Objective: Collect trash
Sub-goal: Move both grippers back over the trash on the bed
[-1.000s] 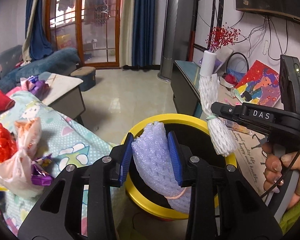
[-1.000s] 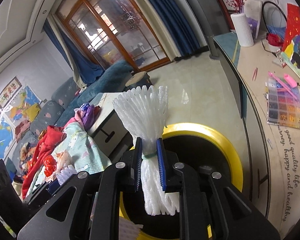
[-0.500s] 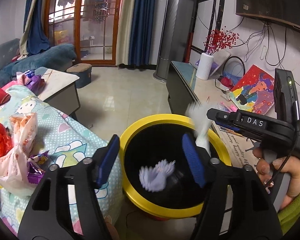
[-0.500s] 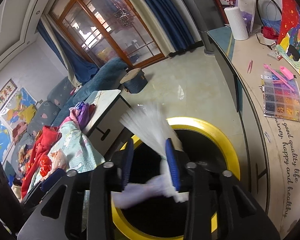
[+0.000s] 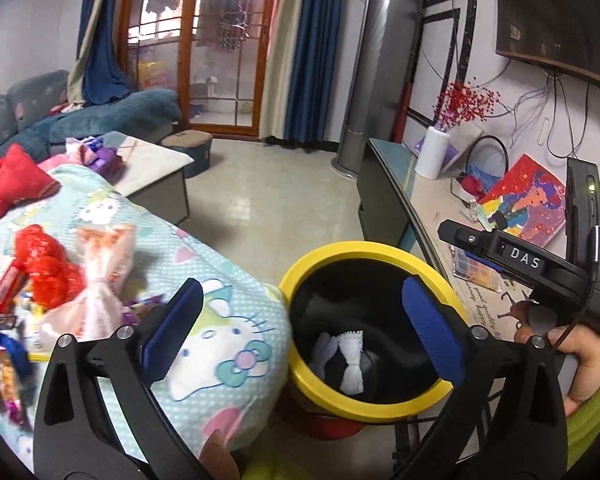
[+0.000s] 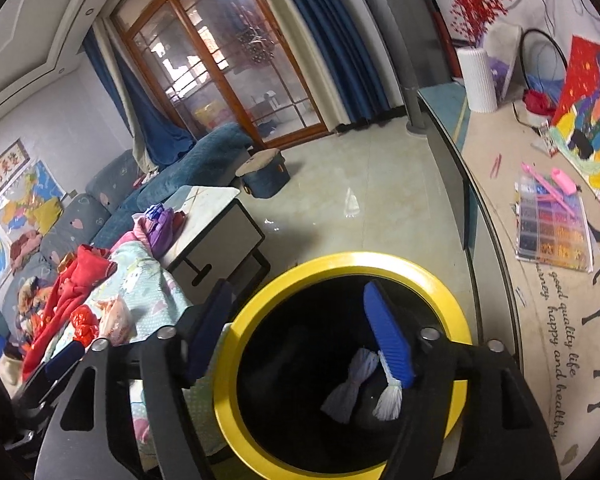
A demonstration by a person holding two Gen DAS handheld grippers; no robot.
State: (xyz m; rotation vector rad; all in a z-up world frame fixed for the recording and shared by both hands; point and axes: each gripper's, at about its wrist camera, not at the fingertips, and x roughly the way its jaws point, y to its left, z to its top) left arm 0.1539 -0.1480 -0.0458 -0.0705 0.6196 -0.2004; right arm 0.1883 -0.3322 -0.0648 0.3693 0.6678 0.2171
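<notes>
My left gripper [image 5: 304, 320] has just been opening: jaws spread wide, nothing between the blue pads. My right gripper [image 6: 300, 340] has also just been opening; its jaws stand apart and hold nothing. Both hang above the yellow-rimmed bin [image 5: 332, 254], which stands between the blanket-covered table [image 5: 203, 272] and the sideboard [image 6: 540, 300]. Two foam net sleeves lie at the bottom of the bin: the white foam net [image 5: 352, 364] and, just beside it, the lavender foam net [image 6: 350, 386]. Both are below the pads, clear of them. More wrappers [image 5: 55, 276] lie on the blanket.
</notes>
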